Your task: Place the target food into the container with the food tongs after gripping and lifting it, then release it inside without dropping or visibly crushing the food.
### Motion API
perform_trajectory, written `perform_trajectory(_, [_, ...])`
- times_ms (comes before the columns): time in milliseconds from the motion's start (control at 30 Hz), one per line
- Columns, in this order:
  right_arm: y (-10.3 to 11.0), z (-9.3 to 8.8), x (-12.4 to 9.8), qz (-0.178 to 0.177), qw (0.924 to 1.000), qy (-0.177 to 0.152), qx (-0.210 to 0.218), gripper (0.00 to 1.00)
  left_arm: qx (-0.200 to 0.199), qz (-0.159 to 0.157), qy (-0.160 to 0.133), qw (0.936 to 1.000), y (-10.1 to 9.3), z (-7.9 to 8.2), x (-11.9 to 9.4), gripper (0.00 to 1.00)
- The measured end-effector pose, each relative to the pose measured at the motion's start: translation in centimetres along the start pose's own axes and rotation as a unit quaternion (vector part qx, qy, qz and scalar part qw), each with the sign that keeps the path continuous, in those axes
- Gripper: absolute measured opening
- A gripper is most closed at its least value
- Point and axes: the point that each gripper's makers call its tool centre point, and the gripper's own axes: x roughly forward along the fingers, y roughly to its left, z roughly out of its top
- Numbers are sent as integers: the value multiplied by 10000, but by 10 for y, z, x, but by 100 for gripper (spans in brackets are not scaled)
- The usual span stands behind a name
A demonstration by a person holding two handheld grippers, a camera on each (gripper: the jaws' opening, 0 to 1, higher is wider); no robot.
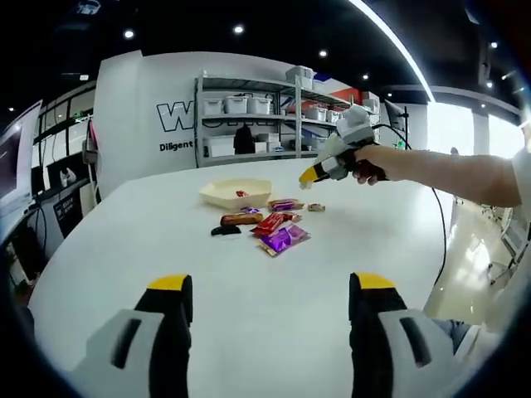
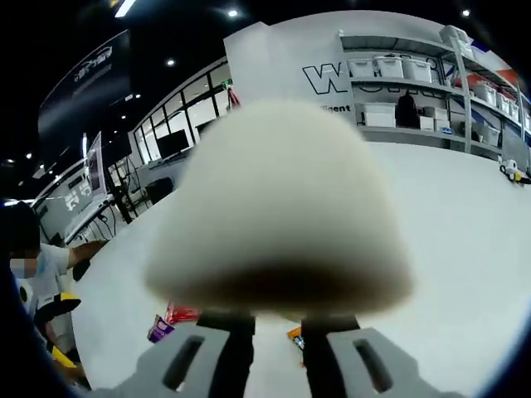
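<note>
My right gripper (image 2: 278, 319) has its jaws drawn close under a big white, dome-shaped soft food piece (image 2: 278, 215), which blocks most of the right gripper view. In the left gripper view that same gripper (image 1: 311, 176) hangs in a person's hand above the table, just right of a shallow cream container (image 1: 217, 196) with a small red item inside. My left gripper (image 1: 270, 290) is open over bare white table, well short of the snacks. Wrapped snacks lie in front of the container: a purple packet (image 1: 284, 239), a red packet (image 1: 270, 222) and a brown bar (image 1: 241, 219).
A small black item (image 1: 225, 230) lies left of the snacks. The white table (image 1: 124, 249) has wide bare room near me. Shelves with bins (image 1: 249, 116) stand behind it. Below the food piece I see a red packet (image 2: 182, 313) and a purple one (image 2: 159, 328).
</note>
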Motion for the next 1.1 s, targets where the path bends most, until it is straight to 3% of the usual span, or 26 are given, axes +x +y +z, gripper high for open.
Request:
perform_trajectory(300, [-17,-20,0,91,9995,160,-275,17,-52,44,8,10000,6,-2,2,75])
perform_trajectory(367, [-18,-27,-1,156,9980,244,-556,17,-73,41,18,10000,5,-2,3,75])
perform_trajectory(467, [-21,-32,2,137,9973,313,-656,17,-73,36,20,10000,5,-3,4,75])
perform_trajectory(1100, [-21,-44,3,230,9959,402,-783,18,-43,27,65,10000,1,-1,4,74])
